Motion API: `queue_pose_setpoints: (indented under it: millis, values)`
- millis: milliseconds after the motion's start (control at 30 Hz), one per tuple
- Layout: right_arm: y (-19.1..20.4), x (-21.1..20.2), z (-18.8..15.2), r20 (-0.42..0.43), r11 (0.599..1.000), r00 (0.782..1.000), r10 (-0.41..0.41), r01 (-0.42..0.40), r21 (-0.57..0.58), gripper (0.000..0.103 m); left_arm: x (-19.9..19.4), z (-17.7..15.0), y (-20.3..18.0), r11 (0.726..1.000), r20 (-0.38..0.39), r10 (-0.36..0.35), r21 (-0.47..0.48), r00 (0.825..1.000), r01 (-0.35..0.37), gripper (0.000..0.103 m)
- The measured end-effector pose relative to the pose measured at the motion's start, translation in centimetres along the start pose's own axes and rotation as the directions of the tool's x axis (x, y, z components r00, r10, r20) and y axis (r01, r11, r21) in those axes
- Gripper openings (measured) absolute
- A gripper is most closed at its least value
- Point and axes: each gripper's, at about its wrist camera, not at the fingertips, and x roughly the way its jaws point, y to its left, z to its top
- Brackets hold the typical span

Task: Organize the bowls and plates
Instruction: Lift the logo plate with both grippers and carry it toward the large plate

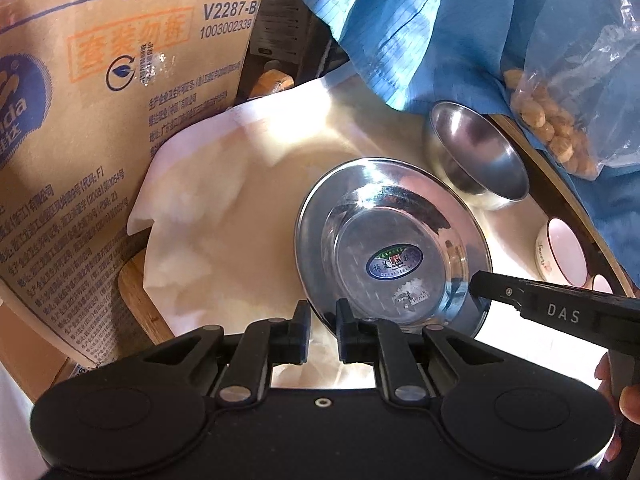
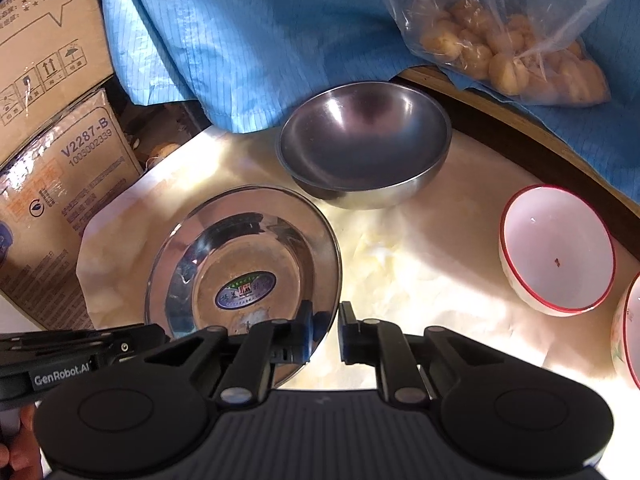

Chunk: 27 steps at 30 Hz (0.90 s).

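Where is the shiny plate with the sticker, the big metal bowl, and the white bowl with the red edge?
shiny plate [image 2: 256, 240], right wrist view, on its bare inner slope above the sticker.
metal bowl [image 2: 360, 136], right wrist view, on its dark inside.
white bowl [image 2: 556, 252], right wrist view, on its white inside.

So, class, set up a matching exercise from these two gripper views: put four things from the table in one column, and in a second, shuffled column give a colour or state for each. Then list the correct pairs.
Column one:
1. flat shiny steel plate
2. deep round steel bowl
3. white ceramic bowl
4. clear plastic bag

Column two:
A. holds small tan round pieces
B. has a red rim and stands empty
C. carries an oval sticker in its middle
D. plain dull grey inside, next to the blue cloth

Pairs: 1-C, 2-D, 3-B, 4-A
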Motion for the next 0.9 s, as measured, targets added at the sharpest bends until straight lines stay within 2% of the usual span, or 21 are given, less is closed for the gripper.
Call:
queue_pose_setpoints:
  millis: [433,667,900]
  values:
    - [-1.9,-2.3,-1.9,0.017,0.994,0.996,0.089,-0.09,0.06,0.01,-0.6,-1.5,-0.1,0.997,-0.027,-0.042,0.068,0.999,0.044,0.013]
    - [-2.2,-3.4,-2.6,0.039,0.994,0.994,0.101,-0.102,0.029,0.009,-0.6,-2.0,-0.2,0.995,-0.032,-0.047,0.084,0.998,0.05,0.013]
    - [-3.1,-2.0,-2.4,0.003,0.993,0.995,0.105,-0.105,0.061,0.011,-0.2,-1.4,0.7,0.996,-0.034,-0.085,0.021,0.996,0.085,0.015]
